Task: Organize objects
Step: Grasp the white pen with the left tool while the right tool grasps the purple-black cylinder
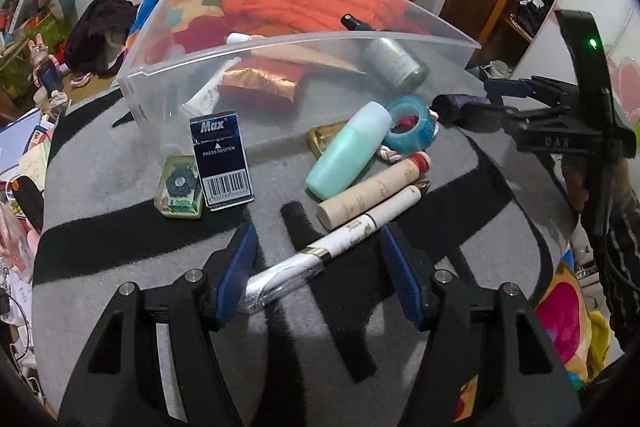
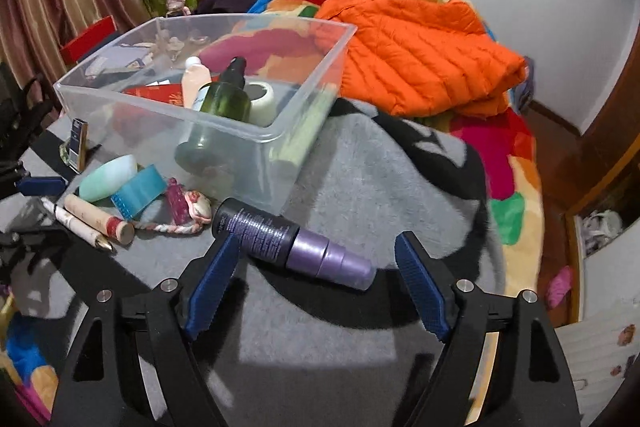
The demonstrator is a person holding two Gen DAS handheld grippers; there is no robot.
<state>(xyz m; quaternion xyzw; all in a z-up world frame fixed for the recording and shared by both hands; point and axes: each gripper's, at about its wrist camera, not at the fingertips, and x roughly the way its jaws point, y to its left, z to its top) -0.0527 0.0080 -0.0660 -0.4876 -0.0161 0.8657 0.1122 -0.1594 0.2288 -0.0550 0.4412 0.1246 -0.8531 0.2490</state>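
Grippers: left (image 1: 318,259) open astride white pen (image 1: 320,255), right (image 2: 316,281) open astride purple bottle (image 2: 292,245), lower centre. Reaching; I judge closing next, then bin (image 2: 168,103).

Rug (image 2: 360,163) grey w/ black bands. Bin (image 1: 280,39) clear plastic. Jacket (image 2: 420,55) bright orange, quilted; blanket (image 2: 516,163) multicolour patches: red, yellow, green, blue. Pads (image 1: 240,259) blue on black frames. Bottle (image 2: 288,243) black w/ purple cap. Tape (image 1: 412,125) teal. Tube (image 1: 348,155) mint green. Pen (image 1: 320,259) white, silver and gold. Box (image 1: 222,159) navy, white barcode.
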